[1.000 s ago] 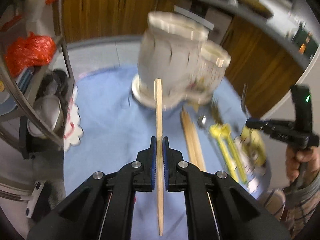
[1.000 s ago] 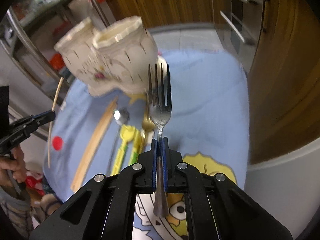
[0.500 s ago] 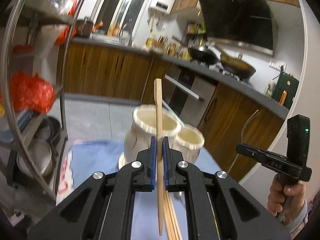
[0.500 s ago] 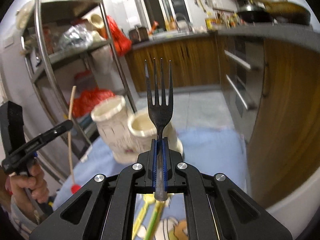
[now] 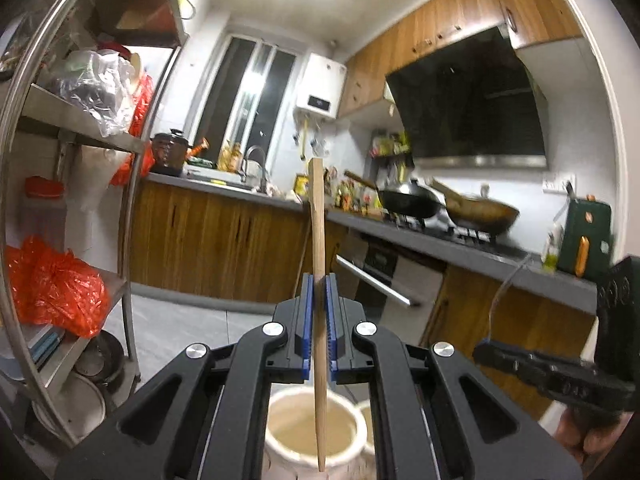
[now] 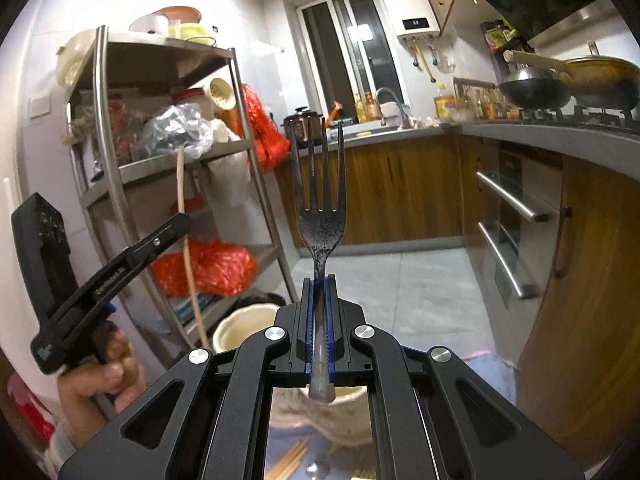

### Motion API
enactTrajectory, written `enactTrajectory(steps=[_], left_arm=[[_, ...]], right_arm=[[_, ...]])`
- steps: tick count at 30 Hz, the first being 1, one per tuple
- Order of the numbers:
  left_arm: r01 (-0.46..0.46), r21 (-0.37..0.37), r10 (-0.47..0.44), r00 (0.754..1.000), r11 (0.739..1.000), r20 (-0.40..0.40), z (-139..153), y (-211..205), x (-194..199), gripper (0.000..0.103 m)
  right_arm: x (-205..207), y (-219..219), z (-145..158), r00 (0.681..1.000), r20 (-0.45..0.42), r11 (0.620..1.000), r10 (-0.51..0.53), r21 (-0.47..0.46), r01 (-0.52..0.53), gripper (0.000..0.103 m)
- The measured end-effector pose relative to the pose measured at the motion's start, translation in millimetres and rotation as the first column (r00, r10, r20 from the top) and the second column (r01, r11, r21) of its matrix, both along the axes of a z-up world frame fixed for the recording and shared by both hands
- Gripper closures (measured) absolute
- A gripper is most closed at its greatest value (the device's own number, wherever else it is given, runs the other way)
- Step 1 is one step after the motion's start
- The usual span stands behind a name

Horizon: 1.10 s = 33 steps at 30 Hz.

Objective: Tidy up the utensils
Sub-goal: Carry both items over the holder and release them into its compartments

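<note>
My left gripper (image 5: pixel 319 280) is shut on a wooden chopstick (image 5: pixel 318 240) that stands upright, its lower tip hanging over the mouth of a cream ceramic utensil pot (image 5: pixel 308 436). A second, smaller pot (image 5: pixel 366 420) shows just to the right of it. My right gripper (image 6: pixel 319 280) is shut on a metal fork (image 6: pixel 320 208), tines up, its handle end above a cream pot (image 6: pixel 344 416). The other pot (image 6: pixel 240 328) sits left of it. In the right wrist view the left gripper (image 6: pixel 182 220) appears at the left with its chopstick (image 6: pixel 188 248).
A steel shelf rack (image 6: pixel 120 176) with red bags stands at the left. Wooden cabinets (image 5: pixel 216 248), an oven (image 6: pixel 516 224) and a stove with woks (image 5: pixel 444 204) line the back and right. Loose chopsticks (image 6: pixel 288 460) lie on the blue cloth (image 6: pixel 492 372) below.
Both grippers rose and tilted up from looking down at the table toward level. The pots slid from the middle of each view to the bottom edge. Chopstick and fork stayed gripped.
</note>
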State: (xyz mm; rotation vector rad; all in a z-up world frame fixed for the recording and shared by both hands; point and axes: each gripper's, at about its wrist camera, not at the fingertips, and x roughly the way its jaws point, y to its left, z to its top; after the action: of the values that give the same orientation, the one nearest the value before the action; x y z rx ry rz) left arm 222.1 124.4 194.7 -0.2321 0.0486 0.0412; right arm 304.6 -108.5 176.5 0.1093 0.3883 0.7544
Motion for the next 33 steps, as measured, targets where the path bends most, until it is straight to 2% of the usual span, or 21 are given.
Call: enactTrajectory(steps=[3, 6, 13, 20, 25, 29, 33], left_arm=[[-0.016, -0.014, 0.016, 0.999, 1.000, 0.032, -9, -1, 11, 0.097], [-0.020, -0.002, 0.020, 1.000, 1.000, 0.014, -23, -4, 25, 0.097], [-0.019, 0.065, 0.026, 0.992, 0.998, -0.121, -49, -15, 44, 0.097], [-0.005, 0.085, 0.028, 0.964, 0.996, -0.266, -57, -28, 45, 0.097], [-0.002, 0.070, 0.028, 0.931, 0.998, -0.365, -63, -25, 55, 0.097], [0.006, 0.060, 0.020, 0.907, 0.998, -0.421, -72, -22, 62, 0.097], [0.013, 0.062, 0.015, 0.903, 0.998, -0.429, -74, -21, 62, 0.097]], right_arm=[[7, 7, -6, 1.000, -0.008, 1.000, -0.009, -0.002, 0.009, 0.097], [12, 15, -13, 1.000, -0.005, 0.999, -0.028, -0.025, 0.027, 0.097], [18, 32, -36, 0.999, -0.042, 0.994, -0.022, -0.111, 0.017, 0.097], [25, 44, -59, 0.994, -0.105, 0.980, -0.016, -0.201, -0.005, 0.097], [32, 52, -73, 0.989, -0.146, 0.975, -0.008, -0.220, -0.025, 0.097], [37, 58, -83, 0.986, -0.169, 0.972, -0.004, -0.232, -0.036, 0.097], [39, 59, -84, 0.985, -0.171, 0.974, -0.010, -0.226, -0.029, 0.097]])
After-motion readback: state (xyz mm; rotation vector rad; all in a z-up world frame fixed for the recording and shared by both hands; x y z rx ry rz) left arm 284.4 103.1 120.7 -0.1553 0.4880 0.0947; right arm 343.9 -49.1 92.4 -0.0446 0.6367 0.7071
